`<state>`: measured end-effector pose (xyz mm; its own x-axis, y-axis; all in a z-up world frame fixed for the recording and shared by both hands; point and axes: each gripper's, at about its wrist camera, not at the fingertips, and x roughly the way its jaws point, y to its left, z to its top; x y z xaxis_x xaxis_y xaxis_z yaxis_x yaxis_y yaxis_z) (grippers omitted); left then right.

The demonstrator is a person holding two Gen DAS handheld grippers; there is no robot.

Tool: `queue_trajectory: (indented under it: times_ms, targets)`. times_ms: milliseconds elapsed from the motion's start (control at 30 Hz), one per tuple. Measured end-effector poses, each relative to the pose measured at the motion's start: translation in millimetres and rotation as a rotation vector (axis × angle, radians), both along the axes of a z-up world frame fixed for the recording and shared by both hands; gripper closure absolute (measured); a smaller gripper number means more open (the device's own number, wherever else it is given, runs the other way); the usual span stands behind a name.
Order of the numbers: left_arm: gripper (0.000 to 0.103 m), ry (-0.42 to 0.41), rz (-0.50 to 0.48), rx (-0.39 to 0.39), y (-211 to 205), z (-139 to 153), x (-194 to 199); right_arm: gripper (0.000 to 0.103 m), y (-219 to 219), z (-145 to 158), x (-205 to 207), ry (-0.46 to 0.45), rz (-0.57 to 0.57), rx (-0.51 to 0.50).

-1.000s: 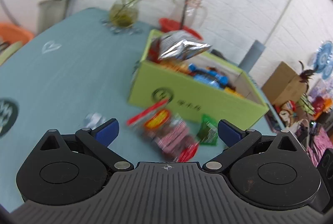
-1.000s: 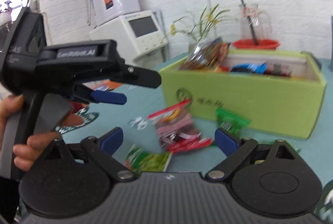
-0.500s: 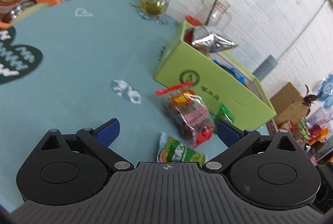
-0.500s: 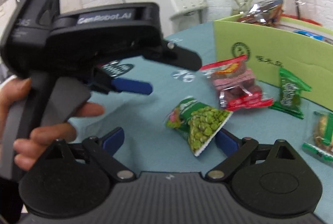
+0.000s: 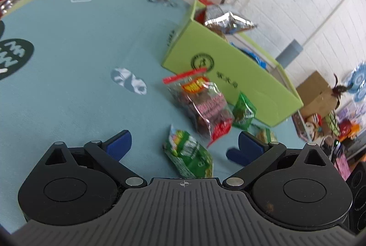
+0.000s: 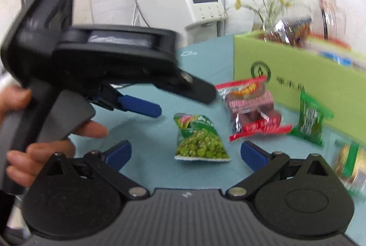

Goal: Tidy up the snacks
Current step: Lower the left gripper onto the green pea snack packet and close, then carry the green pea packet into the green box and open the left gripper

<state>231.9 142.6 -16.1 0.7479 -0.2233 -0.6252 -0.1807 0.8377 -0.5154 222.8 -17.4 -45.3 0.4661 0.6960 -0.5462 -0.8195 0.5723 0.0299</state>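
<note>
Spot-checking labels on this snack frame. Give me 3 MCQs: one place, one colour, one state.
1. Where does the pea packet lie?
A. inside the box
B. on the table, in front of the right claw
C. in the left claw

2. What colour is the box?
A. green
B. red
C. blue

3. How do both claws stand?
A. both shut
B. both open, empty
C. one gripping

Key: B, it rests on the blue cloth between the fingers' line; A, its wall is lime green; B, the fingertips are wide apart in both views.
</note>
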Motion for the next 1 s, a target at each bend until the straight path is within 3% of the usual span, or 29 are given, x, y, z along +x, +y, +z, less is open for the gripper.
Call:
queue_trajectory:
  times_ms: [133, 200, 233, 267, 367, 533, 700, 867, 1000]
  targets:
    - [0.019, 0.031, -0.043, 0.028, -6.0, -2.1, 6.6, 0.003, 6.1, -4.8, 7.9, 0.042, -0.002, -0.028]
    - [0.033, 0.022, -0.065, 0.046, -7.5, -3.3, 7.1, 0.005, 7.8, -7.1, 6.4, 0.045, 0.005, -0.048]
    - [0.043, 0.017, -0.076, 0.051, -8.5, -3.9, 7.0, 0.019, 9.3, -6.6, 2.9, 0.018, 0.009, -0.061]
    - [0.06, 0.015, -0.087, 0.061, -10.0, -4.9, 7.3, 0.054, 10.8, -4.9, -1.1, -0.014, 0.009, -0.063]
    - [0.087, 0.02, -0.066, 0.122, -12.1, -4.2, 5.8, 0.064, 9.8, -4.5, 0.5, -0.009, 0.016, -0.052]
    - [0.09, 0.012, -0.06, 0.046, -8.0, -2.7, 2.9, 0.066, 0.6, -2.3, 1.4, 0.004, 0.0, -0.029]
    - [0.093, -0.041, -0.091, 0.009, -18.5, 25.3, 8.2, 0.067, -11.4, 17.8, -3.5, -0.072, -0.029, 0.037]
    - [0.093, -0.14, -0.185, 0.093, -47.5, 79.9, 47.9, 0.068, -26.0, 58.1, 14.2, -0.186, -0.092, 0.042]
    - [0.093, -0.176, -0.253, 0.113, -68.7, 108.2, 111.0, 0.068, -39.9, 84.0, 68.7, -0.178, -0.171, 0.035]
